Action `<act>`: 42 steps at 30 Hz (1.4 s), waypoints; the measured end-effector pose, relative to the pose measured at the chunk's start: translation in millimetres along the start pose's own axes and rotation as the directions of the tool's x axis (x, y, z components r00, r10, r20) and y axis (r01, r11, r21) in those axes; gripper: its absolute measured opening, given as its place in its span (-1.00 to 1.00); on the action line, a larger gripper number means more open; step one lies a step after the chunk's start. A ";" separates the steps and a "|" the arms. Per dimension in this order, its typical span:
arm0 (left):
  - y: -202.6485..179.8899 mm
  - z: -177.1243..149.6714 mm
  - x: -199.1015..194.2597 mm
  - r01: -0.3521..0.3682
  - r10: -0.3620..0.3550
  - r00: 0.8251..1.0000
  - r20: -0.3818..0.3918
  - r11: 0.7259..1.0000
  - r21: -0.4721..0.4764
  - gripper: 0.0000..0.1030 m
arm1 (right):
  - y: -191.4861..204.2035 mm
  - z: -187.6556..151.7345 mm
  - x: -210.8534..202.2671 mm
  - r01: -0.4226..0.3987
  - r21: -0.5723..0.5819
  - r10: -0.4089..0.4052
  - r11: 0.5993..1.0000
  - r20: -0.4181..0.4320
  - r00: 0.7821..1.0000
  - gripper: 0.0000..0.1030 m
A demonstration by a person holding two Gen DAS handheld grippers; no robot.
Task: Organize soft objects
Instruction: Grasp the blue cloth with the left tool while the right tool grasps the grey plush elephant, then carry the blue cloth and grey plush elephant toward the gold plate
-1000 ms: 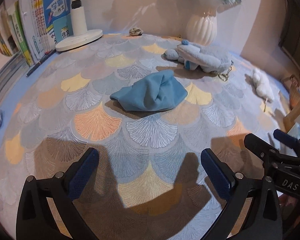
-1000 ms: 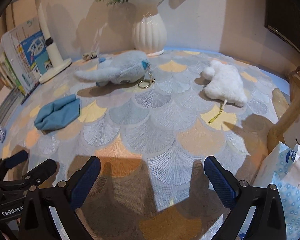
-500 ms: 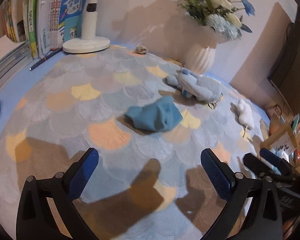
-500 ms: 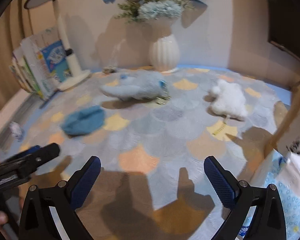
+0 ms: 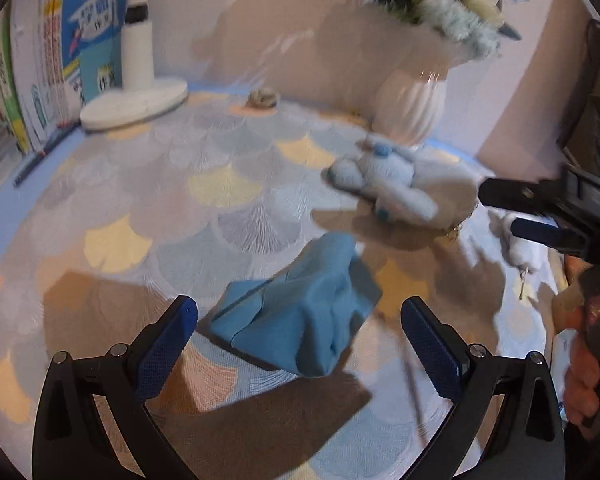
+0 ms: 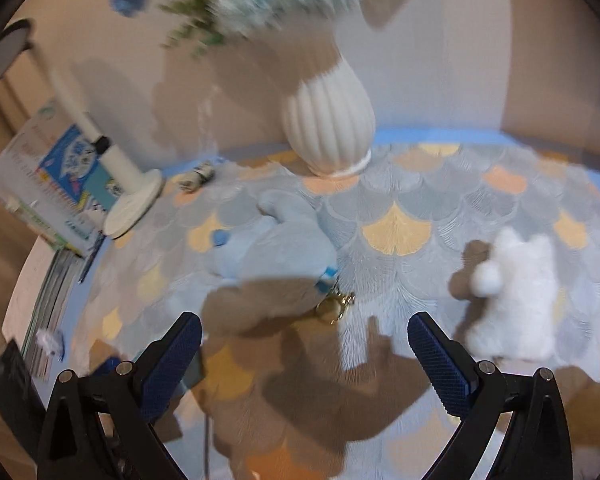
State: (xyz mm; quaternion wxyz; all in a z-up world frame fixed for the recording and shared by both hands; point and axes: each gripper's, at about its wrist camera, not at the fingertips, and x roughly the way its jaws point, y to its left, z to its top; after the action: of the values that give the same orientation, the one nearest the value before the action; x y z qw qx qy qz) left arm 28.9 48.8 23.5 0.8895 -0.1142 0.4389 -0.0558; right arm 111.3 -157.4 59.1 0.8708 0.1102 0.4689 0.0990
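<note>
Nothing gathered yet: left gripper [image 5: 298, 340], jaws spread, frames the blue cloth [image 5: 300, 314] on the tabletop [image 5: 140, 208]; right gripper [image 6: 304, 354], jaws spread and empty, faces the blue plush [image 6: 276, 248] and white plush [image 6: 512, 300], both loose.

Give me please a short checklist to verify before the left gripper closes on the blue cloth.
1. Left gripper open: ok.
2. Blue cloth between its fingers: ok, the near part only.
3. Cloth free of other things: ok; the blue plush toy lies apart.
4. Fingers down at the tablecloth: cannot tell.
5. Right gripper open and holding nothing: ok.
6. Sharp picture: not ok, motion blur.
</note>
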 end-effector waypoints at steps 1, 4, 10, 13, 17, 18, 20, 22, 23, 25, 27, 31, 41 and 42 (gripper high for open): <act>0.0 -0.4 0.4 0.009 -0.009 1.000 -0.001 1.000 0.002 0.96 | -3.6 2.3 6.9 -0.007 0.013 0.007 1.000 -0.009 1.000 1.00; -7.6 -1.6 5.3 -0.003 0.003 1.000 -0.018 0.999 0.045 0.96 | -13.0 10.1 31.8 -0.063 0.071 0.065 0.996 -0.027 0.998 1.00; -18.6 -5.5 7.8 -0.108 0.108 0.994 0.006 0.988 0.107 -0.01 | -6.4 16.0 54.8 -0.130 0.087 0.133 0.988 -0.031 0.991 0.98; -16.6 -7.1 2.5 -0.106 0.103 0.994 0.034 0.990 0.096 -0.54 | 7.5 11.2 56.0 -0.095 0.021 0.095 0.995 -0.019 0.995 0.18; -12.5 -8.1 -5.4 -0.094 0.090 0.994 0.065 0.993 0.076 -0.69 | 13.5 -6.8 45.3 -0.096 0.018 0.096 0.995 0.008 0.995 0.11; -11.9 -8.2 -8.3 -0.095 0.089 0.993 0.083 0.993 0.070 -0.69 | 13.3 -10.9 42.8 -0.101 0.026 0.101 0.995 0.009 0.995 0.11; -9.5 -9.3 -16.5 -0.099 0.092 0.988 0.123 0.994 0.053 -0.69 | 13.9 -28.4 26.8 -0.105 0.062 0.103 0.993 0.031 0.994 0.11; -5.6 -9.5 -21.2 -0.117 0.112 0.983 0.149 0.993 0.030 -0.69 | 15.8 -42.7 10.9 -0.102 0.079 0.098 0.992 0.058 0.993 0.11; -1.8 -9.0 -23.2 -0.117 0.114 0.981 0.158 0.993 0.010 -0.69 | 17.2 -54.4 -1.3 -0.082 0.085 0.076 0.993 0.075 0.994 0.11; 5.8 -7.0 -24.4 -0.098 0.100 0.981 0.164 0.995 -0.024 -0.69 | 19.8 -73.7 -22.1 -0.061 0.092 0.052 0.994 0.098 0.994 0.11; 9.5 -6.7 -26.0 -0.077 0.083 0.981 0.173 0.996 -0.042 -0.69 | 19.6 -99.9 -44.2 -0.053 0.102 0.044 0.993 0.092 0.995 0.11; 3.2 -8.5 -27.9 -0.073 0.074 0.980 0.185 0.997 -0.012 -0.69 | 16.5 -138.1 -65.9 -0.022 0.089 0.017 0.996 0.064 0.998 0.11; -13.9 -14.2 -29.2 -0.087 0.071 0.980 0.185 0.993 0.080 -0.68 | 5.2 -175.6 -65.9 -0.034 0.076 0.032 0.997 0.028 0.999 0.64; -13.0 -14.0 -29.0 -0.085 0.069 0.981 0.184 0.993 0.077 -0.68 | 3.9 -175.3 -65.5 -0.037 0.078 0.034 0.996 0.033 0.999 0.66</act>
State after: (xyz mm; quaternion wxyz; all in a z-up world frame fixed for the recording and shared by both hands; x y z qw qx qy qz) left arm 0.1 39.9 40.8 0.9312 -0.0641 0.3576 -0.0293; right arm -71.4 -154.4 18.3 0.8711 0.1543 0.4568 0.0940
